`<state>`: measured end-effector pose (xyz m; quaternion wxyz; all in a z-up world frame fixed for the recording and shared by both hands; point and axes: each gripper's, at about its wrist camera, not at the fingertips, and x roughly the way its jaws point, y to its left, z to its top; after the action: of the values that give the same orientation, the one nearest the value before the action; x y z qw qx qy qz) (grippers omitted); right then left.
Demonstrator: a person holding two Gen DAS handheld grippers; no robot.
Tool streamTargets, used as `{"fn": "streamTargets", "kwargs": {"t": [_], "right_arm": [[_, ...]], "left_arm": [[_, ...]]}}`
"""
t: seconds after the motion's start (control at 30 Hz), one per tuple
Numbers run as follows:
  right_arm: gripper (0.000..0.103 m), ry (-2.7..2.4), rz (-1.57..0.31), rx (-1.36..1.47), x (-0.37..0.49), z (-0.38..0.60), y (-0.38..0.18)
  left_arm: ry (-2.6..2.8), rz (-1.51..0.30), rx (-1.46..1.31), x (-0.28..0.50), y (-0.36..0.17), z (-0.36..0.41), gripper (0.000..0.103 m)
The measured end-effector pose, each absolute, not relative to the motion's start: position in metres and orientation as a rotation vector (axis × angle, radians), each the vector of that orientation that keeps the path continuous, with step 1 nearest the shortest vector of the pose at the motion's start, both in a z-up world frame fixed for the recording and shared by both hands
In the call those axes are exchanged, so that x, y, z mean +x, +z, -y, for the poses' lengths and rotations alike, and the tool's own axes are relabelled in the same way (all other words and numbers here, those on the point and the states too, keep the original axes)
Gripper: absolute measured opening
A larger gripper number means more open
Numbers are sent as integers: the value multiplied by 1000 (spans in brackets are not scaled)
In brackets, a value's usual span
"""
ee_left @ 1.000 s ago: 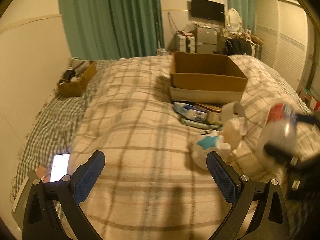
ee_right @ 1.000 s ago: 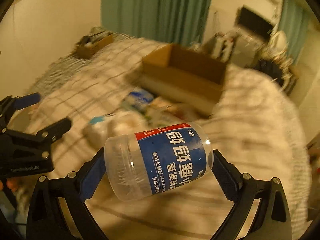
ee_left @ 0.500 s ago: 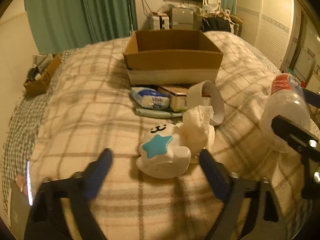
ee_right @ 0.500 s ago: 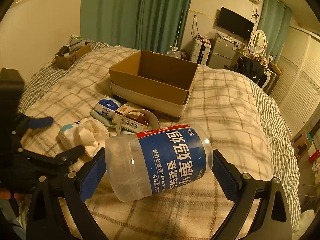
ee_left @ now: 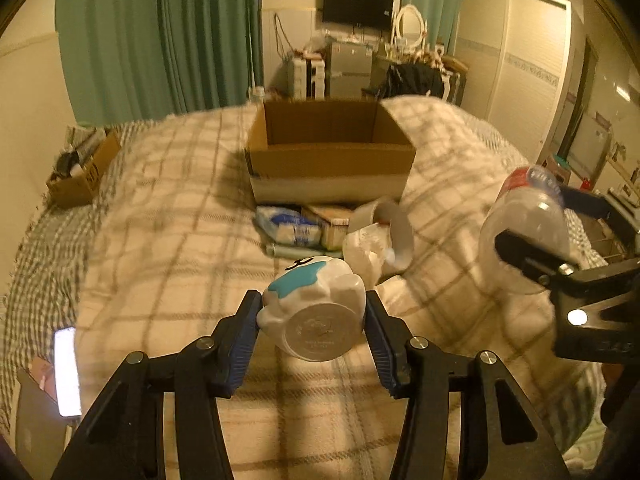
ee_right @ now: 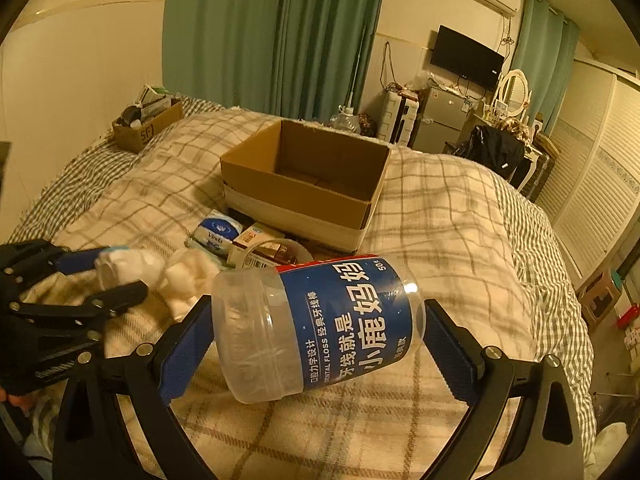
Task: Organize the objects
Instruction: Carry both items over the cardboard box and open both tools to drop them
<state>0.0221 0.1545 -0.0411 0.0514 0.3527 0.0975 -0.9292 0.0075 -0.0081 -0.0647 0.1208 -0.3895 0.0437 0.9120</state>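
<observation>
My left gripper (ee_left: 311, 320) is shut on a white plastic toy with a blue star (ee_left: 314, 312), held just above the plaid bed; it also shows in the right wrist view (ee_right: 128, 266). My right gripper (ee_right: 318, 330) is shut on a clear dental floss jar with a blue label (ee_right: 320, 328), lying sideways between the jaws; the jar shows at the right of the left wrist view (ee_left: 524, 236). An open empty cardboard box (ee_left: 330, 152) stands ahead on the bed, also in the right wrist view (ee_right: 304, 184).
In front of the box lie a blue tissue pack (ee_left: 290, 228), a small carton (ee_right: 260, 244), a tape roll (ee_left: 394, 232) and white crumpled cloth (ee_right: 192, 276). A small box of clutter (ee_left: 82, 172) sits far left. A lit phone (ee_left: 66, 372) lies at the bed's left edge.
My left gripper moved forward to the white toy, closed on it and lifted it. My right gripper keeps holding the jar, nearly still.
</observation>
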Motion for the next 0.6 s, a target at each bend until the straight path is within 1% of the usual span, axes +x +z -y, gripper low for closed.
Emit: {"fn": "streamTargets", "kwargs": {"t": [0.27, 0.37, 0.47, 0.6], "right_arm": [[98, -2859, -294, 1003, 14, -158, -17], [98, -2887, -328, 938, 0, -159, 6], [98, -2917, -362, 857, -20, -159, 33], [98, -2957, -349, 758, -60, -160, 73]], "left_arm": [[2733, -89, -1013, -14, -20, 18, 52], [2751, -74, -960, -35, 1, 19, 52], [2802, -115, -889, -62, 26, 15, 52], [2810, -100, -831, -106, 55, 8, 52]]}}
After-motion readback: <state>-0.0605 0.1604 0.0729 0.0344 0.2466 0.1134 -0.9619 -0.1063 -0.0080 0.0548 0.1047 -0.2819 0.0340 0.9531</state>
